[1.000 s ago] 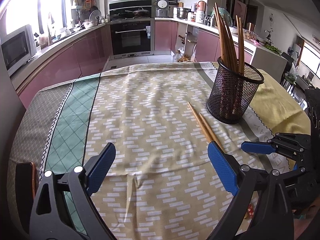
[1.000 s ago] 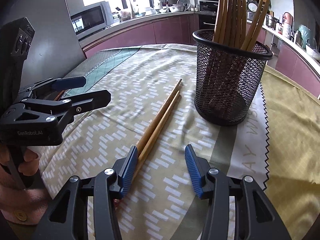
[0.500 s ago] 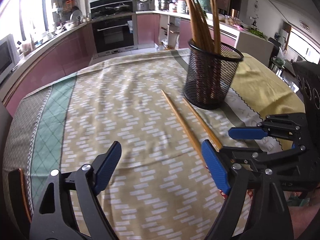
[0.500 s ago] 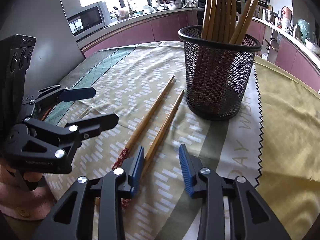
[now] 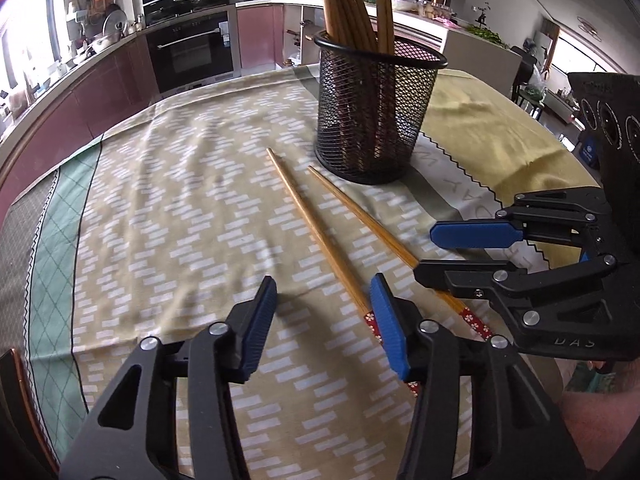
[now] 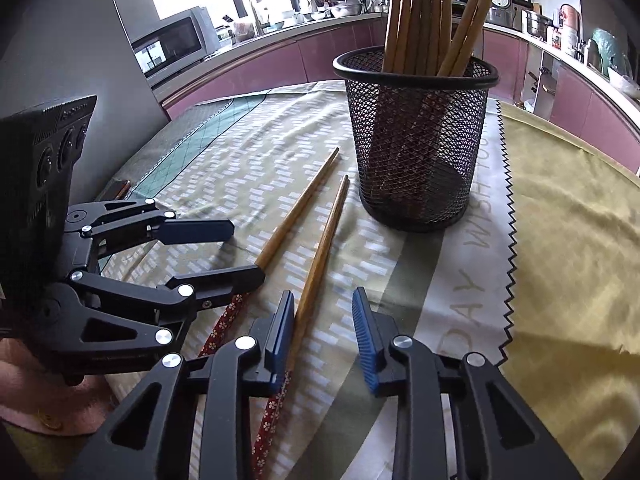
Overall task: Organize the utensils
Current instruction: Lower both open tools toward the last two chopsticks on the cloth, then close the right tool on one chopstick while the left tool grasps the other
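Two loose chopsticks, slim tapered wooden sticks with red flower-patterned butts, lie on the counter's cloth [image 5: 168, 216], a woven sheet of tan with short white dashes, a green lattice band at the left and a plain yellow cloth to the right. The left chopstick [image 5: 316, 232] and the right chopstick [image 5: 360, 212] point their thin tips toward a round black wire-mesh cup [image 5: 376, 120], which stands upright just beyond them and holds a bundle of the same wooden sticks [image 5: 348, 4] leaning against its rim. The left claw [image 5: 324, 312] hangs low over the cloth with its ribbed blue pads spread wide and nothing between them; its right pad [image 5: 388, 328] sits at the patterned butt of the left chopstick. The right claw [image 6: 324, 332] is also low and level, its pads parted moderately, and the right chopstick [image 6: 320, 264] runs along the inside of its left pad [image 6: 280, 336] without being clamped. Both claws are black plastic linkages with silver rivets, side by side and near each other.
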`<control>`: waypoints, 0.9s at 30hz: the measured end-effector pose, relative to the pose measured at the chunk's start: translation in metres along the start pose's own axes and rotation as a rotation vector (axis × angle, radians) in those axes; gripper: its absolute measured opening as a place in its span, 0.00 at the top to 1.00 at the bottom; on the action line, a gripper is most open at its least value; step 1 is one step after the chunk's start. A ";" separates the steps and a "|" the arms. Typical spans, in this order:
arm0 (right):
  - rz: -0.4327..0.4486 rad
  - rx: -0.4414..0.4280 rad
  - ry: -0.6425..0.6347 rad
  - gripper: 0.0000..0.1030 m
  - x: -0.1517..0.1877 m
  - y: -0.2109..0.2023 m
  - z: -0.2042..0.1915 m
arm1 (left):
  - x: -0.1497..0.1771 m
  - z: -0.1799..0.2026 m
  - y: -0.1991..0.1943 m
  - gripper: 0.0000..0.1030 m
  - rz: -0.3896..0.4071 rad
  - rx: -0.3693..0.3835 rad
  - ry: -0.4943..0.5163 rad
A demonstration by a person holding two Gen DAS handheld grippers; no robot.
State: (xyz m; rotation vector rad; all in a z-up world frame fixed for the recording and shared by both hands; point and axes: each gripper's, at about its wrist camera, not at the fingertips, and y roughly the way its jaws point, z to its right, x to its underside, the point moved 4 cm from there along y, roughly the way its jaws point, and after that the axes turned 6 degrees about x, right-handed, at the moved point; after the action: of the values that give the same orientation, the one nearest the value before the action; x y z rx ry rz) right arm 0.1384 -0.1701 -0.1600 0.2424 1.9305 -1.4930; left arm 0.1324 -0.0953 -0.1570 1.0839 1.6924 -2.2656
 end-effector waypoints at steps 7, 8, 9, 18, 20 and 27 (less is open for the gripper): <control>0.005 -0.003 0.002 0.75 0.001 -0.001 0.000 | 0.004 -0.003 0.000 0.77 -0.004 0.006 -0.040; 0.005 -0.006 0.004 0.75 0.001 -0.001 0.000 | 0.006 -0.004 -0.001 0.82 -0.004 0.012 -0.050; 0.005 -0.007 0.005 0.76 0.001 -0.001 0.000 | 0.007 -0.005 -0.002 0.85 -0.005 0.014 -0.059; 0.003 -0.007 -0.004 0.87 -0.001 0.001 -0.005 | 0.020 -0.006 -0.011 0.92 -0.003 0.016 -0.110; 0.001 -0.011 -0.007 0.89 -0.001 0.001 -0.006 | 0.024 -0.003 -0.013 0.91 -0.007 0.024 -0.110; 0.000 -0.005 0.002 0.89 -0.003 0.003 -0.006 | 0.017 0.001 -0.014 0.81 0.001 0.025 -0.090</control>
State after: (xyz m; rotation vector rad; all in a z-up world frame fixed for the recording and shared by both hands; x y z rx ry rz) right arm 0.1397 -0.1625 -0.1599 0.2413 1.9351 -1.4890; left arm 0.1123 -0.0853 -0.1562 0.9714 1.6340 -2.3035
